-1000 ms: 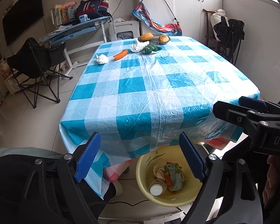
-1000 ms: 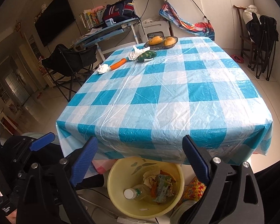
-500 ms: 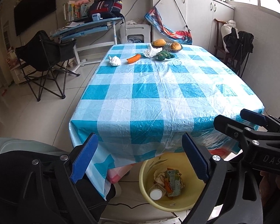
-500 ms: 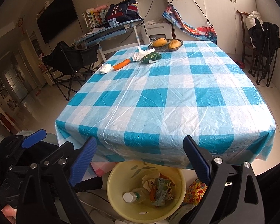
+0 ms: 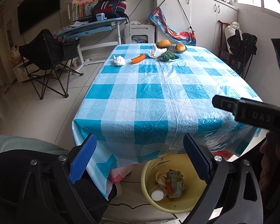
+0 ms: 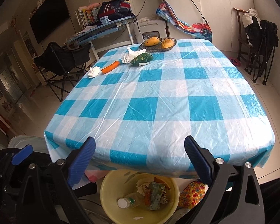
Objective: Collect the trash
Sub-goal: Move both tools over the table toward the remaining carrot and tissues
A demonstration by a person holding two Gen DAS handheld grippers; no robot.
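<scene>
A yellow basin (image 5: 177, 204) (image 6: 110, 192) on the floor under the table's near edge holds a plastic bottle (image 6: 127, 201), a green carton (image 5: 175, 183) and crumpled paper. Two crumpled white tissues lie at the far end of the table: one (image 5: 119, 60) (image 6: 93, 71) beside a carrot (image 5: 138, 58) (image 6: 110, 67), the other (image 5: 155, 52) (image 6: 131, 55) by a green vegetable (image 6: 142, 59). My left gripper (image 5: 140, 158) and right gripper (image 6: 140, 160) are open and empty, above the basin at the near edge.
The table wears a blue-and-white checked cloth (image 5: 158, 97). A basket with two fruits (image 6: 159, 43) stands at the far end. A folding chair (image 5: 46, 59) stands left, a desk (image 5: 91, 29) behind it, more chairs (image 6: 259, 43) right. A crocheted item (image 6: 191, 194) lies beside the basin.
Both grippers have risen and tilted up, so more of the room and table top shows. The right gripper body now crosses higher in the left wrist view. Both stay open.
</scene>
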